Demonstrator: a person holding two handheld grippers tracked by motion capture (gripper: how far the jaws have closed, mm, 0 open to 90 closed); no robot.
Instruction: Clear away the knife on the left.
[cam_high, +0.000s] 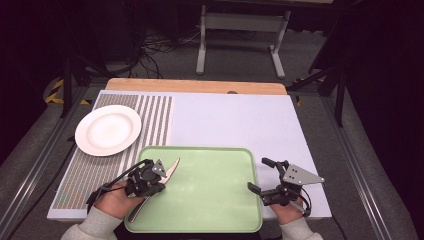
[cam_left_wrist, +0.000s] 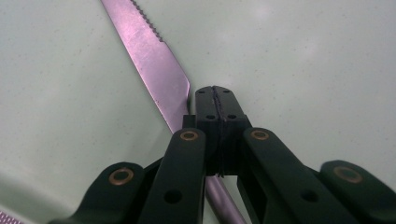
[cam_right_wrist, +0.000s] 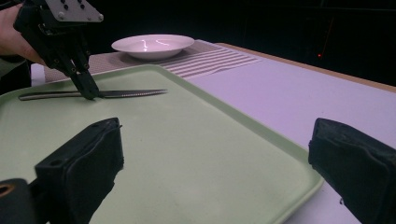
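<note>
A table knife (cam_high: 171, 168) lies flat on the left part of a pale green tray (cam_high: 210, 150), blade pointing away and to the right. My left gripper (cam_high: 157, 184) points down at the knife's middle with its jaws pressed together. In the left gripper view the knife (cam_left_wrist: 154, 56) passes under the shut jaws, not between them. The right gripper view shows that gripper's tip (cam_right_wrist: 90, 93) touching the knife (cam_right_wrist: 130, 93). My right gripper (cam_high: 258, 174) hovers at the tray's right edge, wide open, with nothing between its fingers (cam_right_wrist: 84, 168).
A white plate (cam_high: 108, 130) sits on a striped mat (cam_high: 156, 116) at the back left, beyond the tray. A white board (cam_high: 235, 120) covers the table behind and to the right of the tray. Dark floor, cables and a stand lie past the far edge.
</note>
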